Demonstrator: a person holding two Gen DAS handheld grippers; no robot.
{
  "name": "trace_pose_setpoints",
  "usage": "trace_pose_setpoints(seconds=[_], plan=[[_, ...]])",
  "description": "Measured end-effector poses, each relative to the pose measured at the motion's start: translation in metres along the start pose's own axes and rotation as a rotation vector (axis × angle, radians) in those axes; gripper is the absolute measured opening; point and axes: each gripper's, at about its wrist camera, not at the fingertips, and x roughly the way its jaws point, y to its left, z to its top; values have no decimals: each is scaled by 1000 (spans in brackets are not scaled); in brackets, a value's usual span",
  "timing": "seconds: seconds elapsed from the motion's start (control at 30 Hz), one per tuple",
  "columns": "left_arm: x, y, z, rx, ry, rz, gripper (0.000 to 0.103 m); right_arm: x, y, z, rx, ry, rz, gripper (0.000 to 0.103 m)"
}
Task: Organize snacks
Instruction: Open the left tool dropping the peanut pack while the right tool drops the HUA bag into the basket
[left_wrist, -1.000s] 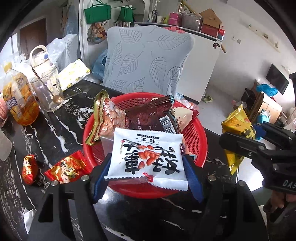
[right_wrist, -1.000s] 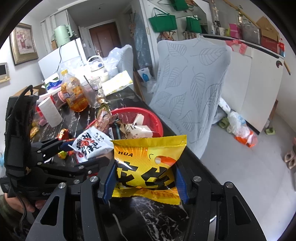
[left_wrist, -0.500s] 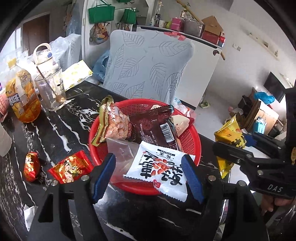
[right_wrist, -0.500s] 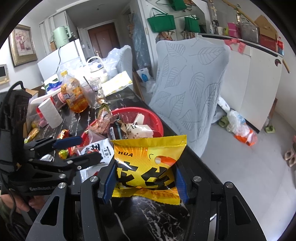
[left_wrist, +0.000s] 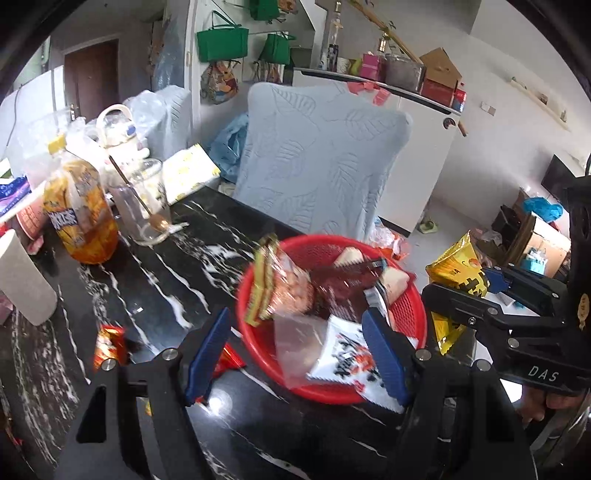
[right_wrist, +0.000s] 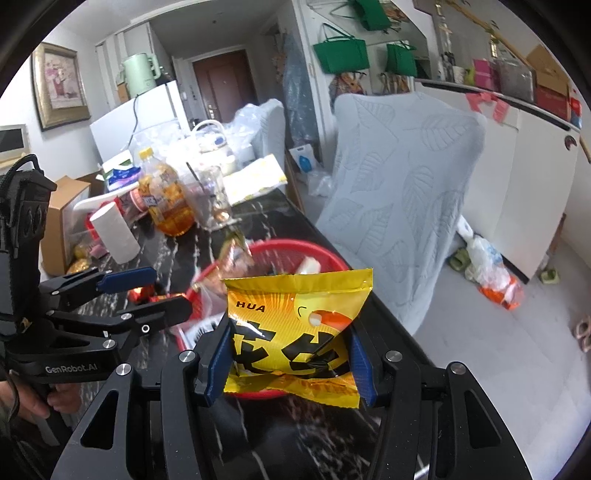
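Left wrist view: the left tongs (left_wrist: 295, 354) stand released and empty above the near rim of the red basket (left_wrist: 410, 314), where the white snack packet (left_wrist: 347, 360) lies among other packets at the tabletop's (left_wrist: 166, 291) right edge. Right wrist view: the right tongs (right_wrist: 290, 360) are clenched on the yellow snack bag (right_wrist: 295, 332), held above the basket's (right_wrist: 280, 248) near side.

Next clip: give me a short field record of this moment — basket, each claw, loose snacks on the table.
basket: red basket on the black table, several packets inside
left claw: open, empty, above the basket's near rim
white packet: lying in the basket, hanging over its rim
right claw: shut on a yellow packet
loose snacks: red wrappers on the table left of the basket
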Motion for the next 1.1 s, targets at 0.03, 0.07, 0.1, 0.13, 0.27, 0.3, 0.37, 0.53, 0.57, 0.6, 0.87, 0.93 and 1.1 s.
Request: trace_pose_setpoints(seconds=[0.03,0.07,0.1,0.13,0.27,0.3,0.37,0.53,0.57,0.6,0.87,0.93,1.1], plan=[[0,3,2,-2,-4,5,73,1,1,2,-4,-4,3,54],[0,6,5,-5,-7,12,73,3,4,7,-10,-12,7,54],[1,10,8,-9,-11,18,73,5,5,10,-13,-17,10,54],[2,13,10,-11,-14,23,73,7,7,16,-17,-23,12,54],[6,28,19,-26,-29,52,72,20,10,31,-29,-40,20,54],[7,32,20,-30,-30,57,73,24,11,35,-31,-43,22,54],[11,39,23,-40,-31,67,72,34,12,43,-37,-43,29,54],[20,56,26,-63,-31,95,73,61,15,58,-53,-38,35,55],[21,59,26,-65,-28,99,73,65,15,59,-55,-35,34,55],[24,61,26,-68,-24,104,72,72,16,60,-57,-27,33,55],[44,71,29,-71,2,106,73,102,13,60,-57,23,32,55],[49,70,32,-64,8,106,73,107,12,60,-61,37,22,56],[60,68,36,-50,24,105,73,119,8,52,-74,103,23,66]])
